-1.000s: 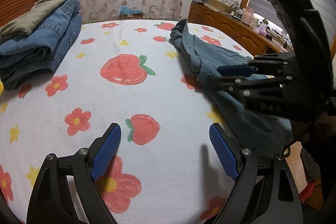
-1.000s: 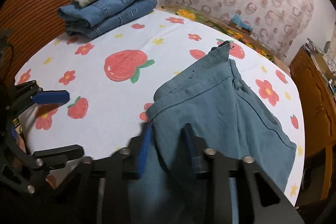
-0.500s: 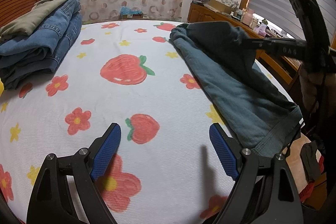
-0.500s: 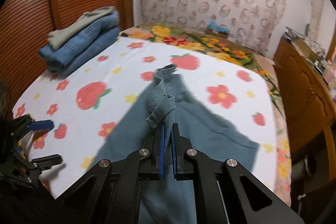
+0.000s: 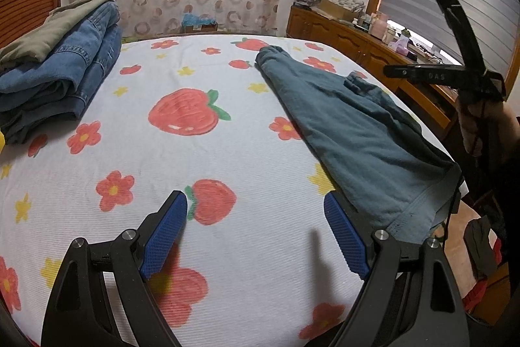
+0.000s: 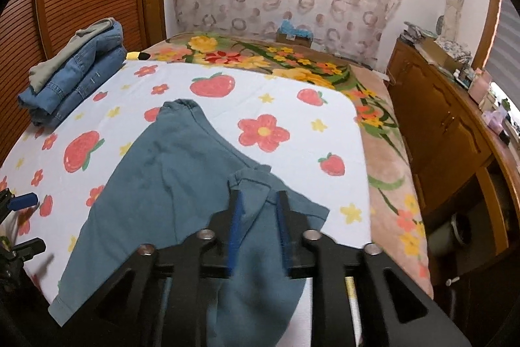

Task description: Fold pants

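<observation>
— Where's your right gripper (image 6: 258,217)?

— Over the teal pants (image 6: 169,178), jaws parted, a fold of waistband loose between the pads; blurred, so contact is unclear.

— And your left gripper (image 5: 255,226)?

— Spread wide, holding nothing, above the strawberry sheet (image 5: 195,158). Pants lie flat just right of it.

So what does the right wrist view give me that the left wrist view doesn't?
Only the right wrist view shows the right gripper with fingers parted over a raised fold of the teal pants, plus the floral blanket beyond the sheet. Only the left wrist view shows the left gripper open above bare strawberry sheet, beside the pants hem. Both show the pants and the folded jeans stack.
</observation>
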The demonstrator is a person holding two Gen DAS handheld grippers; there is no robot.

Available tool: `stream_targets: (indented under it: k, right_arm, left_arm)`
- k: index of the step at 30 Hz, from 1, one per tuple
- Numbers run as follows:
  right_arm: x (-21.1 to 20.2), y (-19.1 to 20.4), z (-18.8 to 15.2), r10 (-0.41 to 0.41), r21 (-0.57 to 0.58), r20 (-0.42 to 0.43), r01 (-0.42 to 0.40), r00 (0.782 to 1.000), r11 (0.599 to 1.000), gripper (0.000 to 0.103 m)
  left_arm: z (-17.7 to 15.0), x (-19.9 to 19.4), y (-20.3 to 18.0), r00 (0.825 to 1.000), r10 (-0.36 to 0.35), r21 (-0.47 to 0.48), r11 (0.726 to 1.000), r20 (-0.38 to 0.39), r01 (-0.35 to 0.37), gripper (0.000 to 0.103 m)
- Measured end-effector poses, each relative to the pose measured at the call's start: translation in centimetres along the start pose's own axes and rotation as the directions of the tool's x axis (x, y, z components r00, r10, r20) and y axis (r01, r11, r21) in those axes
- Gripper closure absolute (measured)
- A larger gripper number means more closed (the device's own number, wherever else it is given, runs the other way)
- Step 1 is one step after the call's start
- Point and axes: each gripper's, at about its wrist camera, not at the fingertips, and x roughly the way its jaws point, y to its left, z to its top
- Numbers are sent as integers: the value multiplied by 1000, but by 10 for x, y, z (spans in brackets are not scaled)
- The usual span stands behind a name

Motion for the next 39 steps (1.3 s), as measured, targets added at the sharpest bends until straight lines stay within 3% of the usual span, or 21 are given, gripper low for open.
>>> stream_targets:
  k: [12, 21, 22, 24, 25, 27, 31, 39]
  right_arm:
    - [30, -3, 17, 47, -87, -42, -51, 998, 995, 74]
    - [63, -17, 17, 6, -99, -129, -19, 992, 995, 75]
    - [64, -18, 17, 2, -97, -130, -15, 992, 995, 75]
    - [62, -23, 16, -16, -94, -114, 5, 993, 996, 91]
    - [61, -25, 17, -50, -90, -98, 41, 994, 995, 93]
    - [51, -37, 17, -90, -38, -40, 88, 995, 995, 93]
    - [39, -55, 14, -128, 32, -16, 128, 992, 991, 93]
    - [28, -54, 9, -84, 47, -29, 85, 996, 995, 93]
  left_arm:
    - [5, -1, -21, 999, -40, 45, 998, 8, 40, 16]
    - [1, 1, -23, 999, -37, 55, 998, -6, 37, 16]
    - [1, 1, -23, 999, -37, 54, 998, -8, 37, 16]
    - [0, 2, -23, 999, -35, 53, 998, -12, 36, 16]
    - [0, 2, -23, 999, -35, 54, 998, -13, 36, 16]
    - [0, 3, -24, 999, -34, 56, 998, -14, 35, 16]
    - [-1, 2, -24, 999, -32, 58, 998, -15, 33, 16]
    - [-2, 2, -26, 999, -33, 65, 997, -16, 34, 16]
